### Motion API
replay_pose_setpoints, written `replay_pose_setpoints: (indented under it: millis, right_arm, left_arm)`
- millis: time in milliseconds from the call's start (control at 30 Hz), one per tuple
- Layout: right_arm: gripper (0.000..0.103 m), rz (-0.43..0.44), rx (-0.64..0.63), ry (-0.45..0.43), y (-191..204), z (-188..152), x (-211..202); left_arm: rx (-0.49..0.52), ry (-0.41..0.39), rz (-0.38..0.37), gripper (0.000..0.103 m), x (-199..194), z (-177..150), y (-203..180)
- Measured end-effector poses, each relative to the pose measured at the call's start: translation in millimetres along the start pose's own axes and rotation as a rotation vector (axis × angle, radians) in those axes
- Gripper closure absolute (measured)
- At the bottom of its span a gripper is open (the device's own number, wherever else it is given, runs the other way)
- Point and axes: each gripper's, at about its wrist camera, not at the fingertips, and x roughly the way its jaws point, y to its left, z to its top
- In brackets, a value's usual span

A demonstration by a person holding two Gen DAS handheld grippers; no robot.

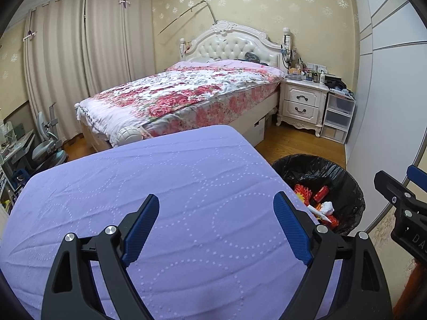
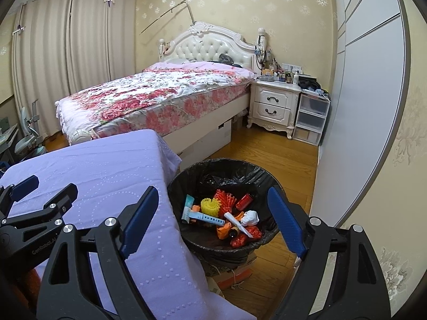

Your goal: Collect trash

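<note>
A round bin lined with a black bag stands on the floor beside a lilac-covered table. Inside lie several pieces of trash: red and orange wrappers, a yellow ridged piece, tubes and a crumpled white tissue. My right gripper hovers open above the bin with nothing between its blue pads. In the left wrist view my left gripper stands open and empty over the lilac cloth, and the bin sits to its right with trash showing. The right gripper's finger shows at that view's right edge.
A bed with a floral cover lies beyond the table. A white nightstand and plastic drawers stand by a tall wardrobe. Wooden floor runs between bed and wardrobe. Cardboard lies under the bin. Curtains hang far left.
</note>
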Motion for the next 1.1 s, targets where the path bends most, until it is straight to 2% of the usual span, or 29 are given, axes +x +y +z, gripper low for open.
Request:
replay_pose_setpoints:
  millis: [1100]
  right_arm:
    - [0.021, -0.001, 0.002, -0.012, -0.2, -0.9, -5.9]
  left_arm:
    - [-0.016, -0.014, 0.015, 0.018, -12.3, -6.9, 6.5]
